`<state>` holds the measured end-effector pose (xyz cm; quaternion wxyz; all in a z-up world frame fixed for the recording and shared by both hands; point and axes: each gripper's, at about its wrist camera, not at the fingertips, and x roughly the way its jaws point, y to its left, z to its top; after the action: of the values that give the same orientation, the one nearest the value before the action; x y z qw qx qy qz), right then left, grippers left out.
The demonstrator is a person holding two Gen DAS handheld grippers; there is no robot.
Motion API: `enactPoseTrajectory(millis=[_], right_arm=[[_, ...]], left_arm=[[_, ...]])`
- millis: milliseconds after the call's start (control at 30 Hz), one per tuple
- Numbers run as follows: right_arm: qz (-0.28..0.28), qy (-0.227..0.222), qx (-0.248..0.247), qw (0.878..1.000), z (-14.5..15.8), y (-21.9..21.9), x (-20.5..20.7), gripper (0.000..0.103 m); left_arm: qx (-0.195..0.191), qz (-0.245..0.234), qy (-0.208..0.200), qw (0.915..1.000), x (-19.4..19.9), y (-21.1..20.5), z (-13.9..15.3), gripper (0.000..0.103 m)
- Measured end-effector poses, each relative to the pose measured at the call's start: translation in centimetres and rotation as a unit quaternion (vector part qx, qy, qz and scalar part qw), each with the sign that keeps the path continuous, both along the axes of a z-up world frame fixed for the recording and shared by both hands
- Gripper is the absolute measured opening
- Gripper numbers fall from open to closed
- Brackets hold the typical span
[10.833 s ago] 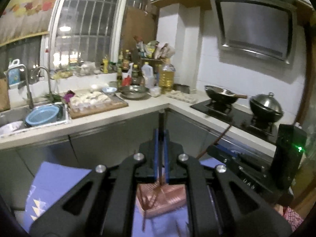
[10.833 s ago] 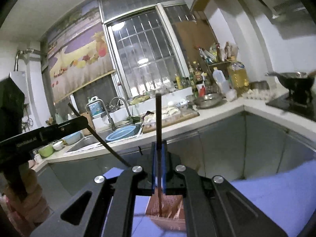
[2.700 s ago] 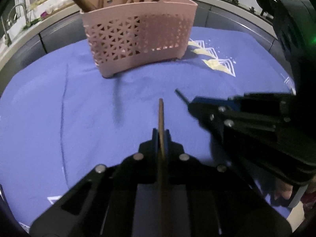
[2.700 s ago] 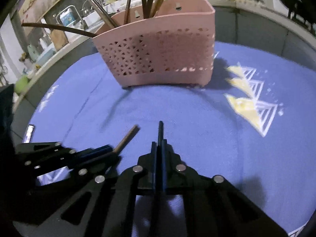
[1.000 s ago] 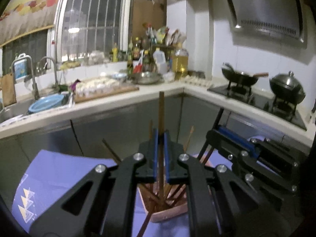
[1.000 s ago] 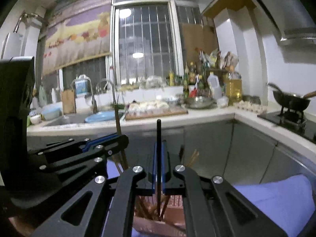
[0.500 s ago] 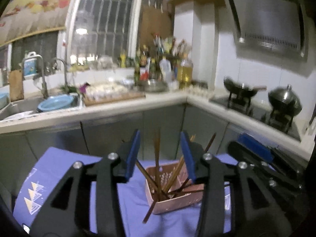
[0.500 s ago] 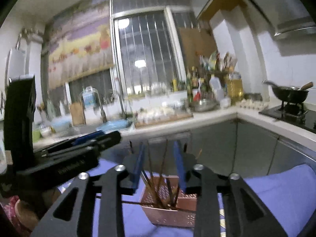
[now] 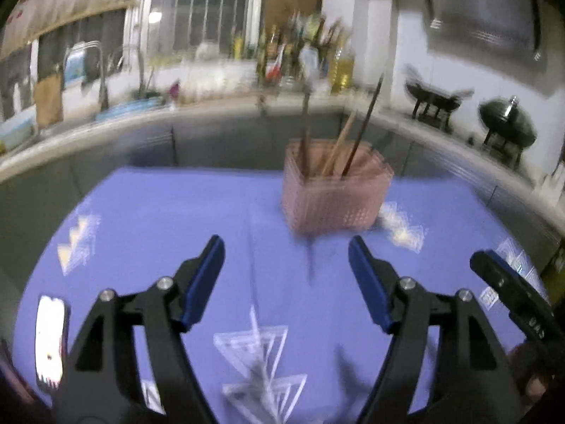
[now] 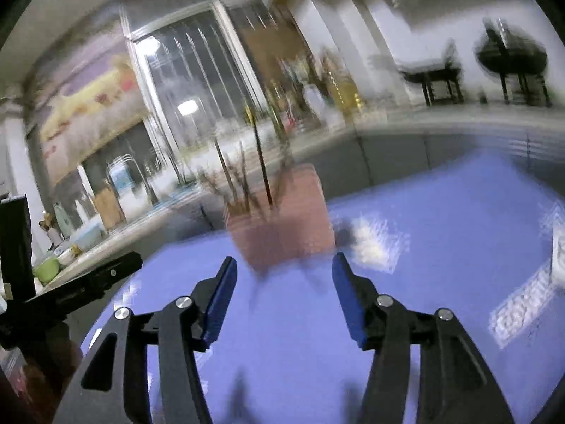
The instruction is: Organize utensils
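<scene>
The chopsticks (image 9: pixel 344 141) stood in the pink perforated basket (image 9: pixel 335 194), long axes near upright, their tips fanning up and slightly right in the left wrist view. In the right wrist view (heavily blurred) they (image 10: pixel 261 162) leaned up and to the left out of the same basket (image 10: pixel 282 222). The basket sat on the blue tablecloth (image 9: pixel 176 219), toward its far side. The left gripper (image 9: pixel 286 251) hung nearer, fingers spread wide apart and holding nothing. The right gripper (image 10: pixel 282 268) likewise had its fingers wide apart and empty, just near of the basket. A lidded pot (image 9: pixel 506 127) stood on the far right counter.
</scene>
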<state>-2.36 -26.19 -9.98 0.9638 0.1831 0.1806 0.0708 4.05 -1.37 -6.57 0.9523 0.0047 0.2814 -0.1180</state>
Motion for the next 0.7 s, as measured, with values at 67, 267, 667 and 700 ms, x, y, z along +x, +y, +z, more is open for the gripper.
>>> enactPoseTrajectory(millis=[67, 267, 667, 700], right_arm=[[0.000, 0.031, -0.005, 1.000, -1.6, 0.4, -0.4, 0.057], [0.005, 0.033, -0.002, 0.999, -1.4, 1.2, -1.7, 0.059], [-0.002, 0.044, 0.001, 0.999, -1.2, 1.6, -1.9, 0.072], [-0.003, 0.044, 0.002, 0.999, -1.3, 1.6, -1.9, 0.073]], left_arm=[[0.016, 0.011, 0.016, 0.9997, -0.3, -0.1, -1.3, 0.070], [0.038, 0.019, 0.039, 0.9983, -1.3, -0.7, -3.2, 0.084], [0.049, 0.037, 0.056, 0.9965, -1.9, -0.8, -3.8, 0.097], [0.049, 0.039, 0.056, 0.9964, -1.8, -0.8, -3.8, 0.097]])
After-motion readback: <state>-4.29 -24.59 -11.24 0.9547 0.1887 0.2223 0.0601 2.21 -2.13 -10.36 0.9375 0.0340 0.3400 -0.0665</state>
